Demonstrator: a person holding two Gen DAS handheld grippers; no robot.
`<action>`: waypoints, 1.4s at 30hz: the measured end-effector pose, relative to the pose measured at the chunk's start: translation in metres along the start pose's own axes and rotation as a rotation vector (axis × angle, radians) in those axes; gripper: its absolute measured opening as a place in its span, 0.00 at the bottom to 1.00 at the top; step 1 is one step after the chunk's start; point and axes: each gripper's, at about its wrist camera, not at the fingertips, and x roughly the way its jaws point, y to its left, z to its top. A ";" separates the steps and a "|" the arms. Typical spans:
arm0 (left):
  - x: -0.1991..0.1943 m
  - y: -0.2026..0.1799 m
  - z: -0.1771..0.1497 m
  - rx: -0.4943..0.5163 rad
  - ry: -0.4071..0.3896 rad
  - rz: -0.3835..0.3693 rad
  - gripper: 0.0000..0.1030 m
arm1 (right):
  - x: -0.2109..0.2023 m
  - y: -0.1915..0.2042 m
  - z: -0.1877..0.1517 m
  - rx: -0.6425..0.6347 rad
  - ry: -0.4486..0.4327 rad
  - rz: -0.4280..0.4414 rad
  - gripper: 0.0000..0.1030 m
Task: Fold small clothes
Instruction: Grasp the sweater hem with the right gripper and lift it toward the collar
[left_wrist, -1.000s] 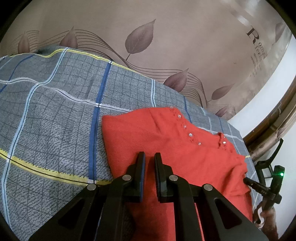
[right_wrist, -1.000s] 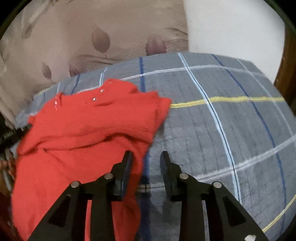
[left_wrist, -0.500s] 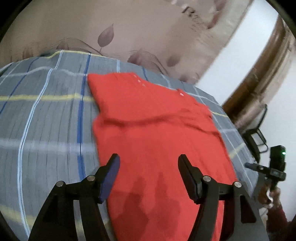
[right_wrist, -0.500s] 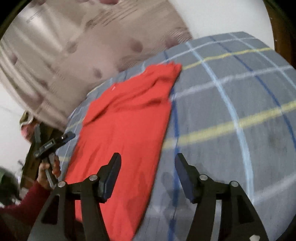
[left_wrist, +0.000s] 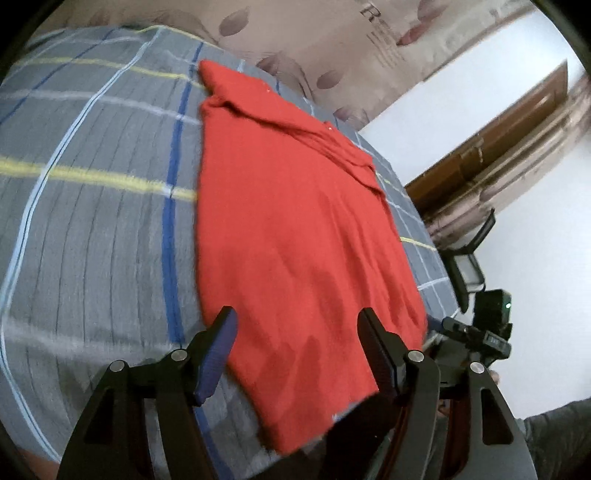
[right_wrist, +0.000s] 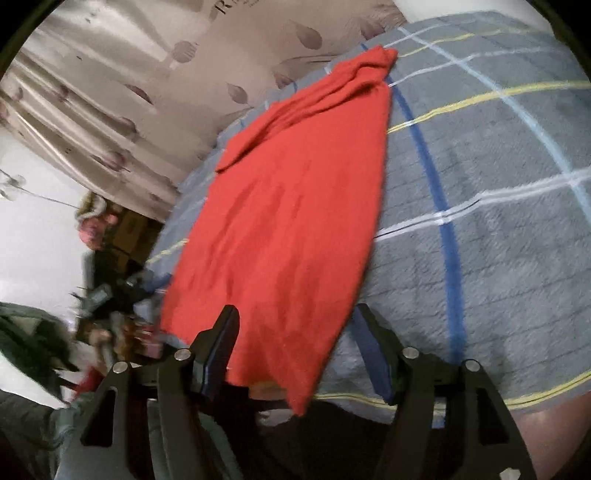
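Note:
A red knit sweater (left_wrist: 288, 206) lies spread lengthwise on the grey checked blanket (left_wrist: 92, 221), its folded collar end far away and its hem at the near bed edge. My left gripper (left_wrist: 295, 317) hovers open over the hem's left part, its pads touching nothing. In the right wrist view the same sweater (right_wrist: 295, 192) runs up the blanket (right_wrist: 498, 258). My right gripper (right_wrist: 295, 312) hangs over the hem's right corner with its jaws opening; the cloth lies under them and is not pinched. The right gripper's body (left_wrist: 476, 332) shows at the left view's right side.
A beige leaf-print curtain (left_wrist: 332, 33) hangs behind the bed. A brown wooden door frame (left_wrist: 498, 147) and a white wall stand at the right. The bed's near edge runs just below both grippers. A grey sleeve (left_wrist: 554, 435) shows low right.
Both grippers let go of the sweater and opened wide. They drew back from its collar end to the hem at the near bed edge. The sweater now lies stretched out flat.

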 end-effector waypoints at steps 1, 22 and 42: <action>-0.003 0.002 -0.005 -0.013 -0.010 -0.008 0.66 | 0.000 -0.002 -0.004 0.021 0.006 0.041 0.60; 0.007 -0.003 -0.066 0.009 -0.040 -0.104 0.12 | 0.021 -0.012 -0.019 0.110 0.059 0.224 0.08; 0.020 -0.064 -0.066 0.234 -0.043 0.187 0.41 | 0.041 0.003 -0.008 0.053 0.109 0.169 0.49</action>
